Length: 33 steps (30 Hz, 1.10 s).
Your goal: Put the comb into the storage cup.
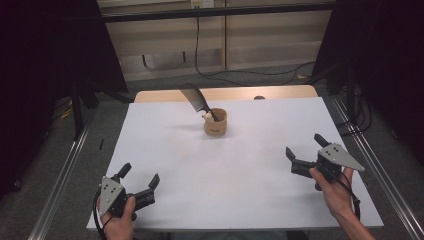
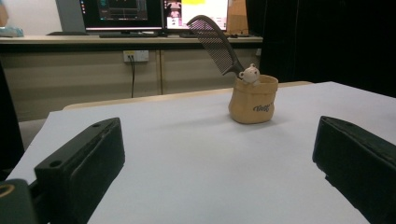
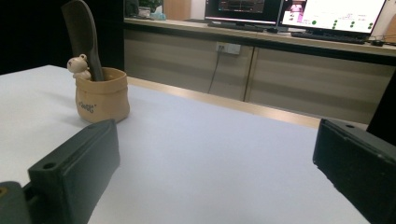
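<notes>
Comb (image 1: 196,101) stands handle-down in the small tan cup (image 1: 215,123) at the far middle of the table (image 1: 250,170), its long axis tilted up and away toward the person's left, toothed end highest. From the left gripper (image 1: 140,179), whose jaws are spread wide with nothing between them, the comb (image 2: 215,43) lies well ahead and somewhat to the right of the jaws' midline, cup (image 2: 252,101) below it with a little bear figure (image 2: 251,74) on the rim. From the right gripper (image 1: 303,150), jaws likewise wide and empty, the comb (image 3: 85,35) and cup (image 3: 102,94) lie ahead and far to the left of the jaws. Both sit well apart from it; the right seems slightly nearer, though the comb leans toward the left gripper's side
</notes>
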Tool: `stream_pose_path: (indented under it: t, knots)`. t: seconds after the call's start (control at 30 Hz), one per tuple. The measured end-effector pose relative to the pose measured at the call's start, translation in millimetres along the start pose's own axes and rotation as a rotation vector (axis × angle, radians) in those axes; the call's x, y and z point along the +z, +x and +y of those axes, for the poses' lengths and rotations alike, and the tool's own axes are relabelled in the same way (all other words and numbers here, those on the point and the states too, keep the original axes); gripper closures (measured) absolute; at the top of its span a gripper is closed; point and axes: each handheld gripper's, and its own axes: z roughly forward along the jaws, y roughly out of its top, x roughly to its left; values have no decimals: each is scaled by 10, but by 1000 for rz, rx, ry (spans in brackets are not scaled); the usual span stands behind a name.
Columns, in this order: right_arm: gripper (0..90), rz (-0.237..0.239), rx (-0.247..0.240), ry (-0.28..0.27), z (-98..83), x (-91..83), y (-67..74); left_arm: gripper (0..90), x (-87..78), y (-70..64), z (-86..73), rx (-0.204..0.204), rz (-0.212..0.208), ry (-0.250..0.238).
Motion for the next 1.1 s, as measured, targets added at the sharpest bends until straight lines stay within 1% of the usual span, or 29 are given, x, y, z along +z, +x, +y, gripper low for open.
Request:
stream_pose_path:
  t: [0.07, 0.13, 0.2, 0.27, 0.37, 0.4, 0.43, 0.47, 0.53, 0.6, 0.7, 0.77, 0.83, 0.93, 1.1]
  knots:
    - [1, -6, 0, 5, -21, -33, -8, 23, -2, -20, 5, -5, -2, -8]
    - [2, -10, -7, 12, -42, -74, -14, 23, -4, -33, 11, 6, -5, -8]
    - [2, -11, -1, 13, -64, -117, -21, 23, -4, -25, 9, 14, 0, 0]
    - [2, -24, 5, 10, -81, -160, -34, 24, 0, -24, 6, 9, 6, -2]
    - [2, -35, 20, 12, -112, -214, -60, 24, -6, -30, 8, 4, 2, 1]
    - [1, -38, 19, 16, -127, -231, -65, 24, -8, -31, 9, 12, 1, 5]
    - [1, -36, 25, 24, -144, -250, -67, 24, -7, -37, 9, 9, 0, 2]
    - [1, -44, 21, 27, -160, -270, -68, 23, -8, -39, 9, 11, 0, 2]
    - [1, -47, 25, 27, -172, -316, -69, 23, -10, -33, 7, 20, 10, 6]
    - [1, -53, 23, 22, -177, -364, -68, 24, -10, -37, 6, 12, 10, 3]
    - [1, -64, 18, 14, -194, -431, -71, 23, -15, -42, 8, 10, 15, -3]
    - [1, -70, 12, 6, -214, -476, -72, 24, -23, -43, 10, 15, 32, -8]
    - [1, -65, 9, 10, -250, -511, -75, 23, -25, -38, 11, 15, 34, -6]
    - [0, -74, -16, 14, -311, -554, -80, 24, -22, -45, 8, 17, 27, -1]
    - [0, -83, -9, 22, -369, -625, -90, 23, -47, -38, 9, 22, 33, 1]
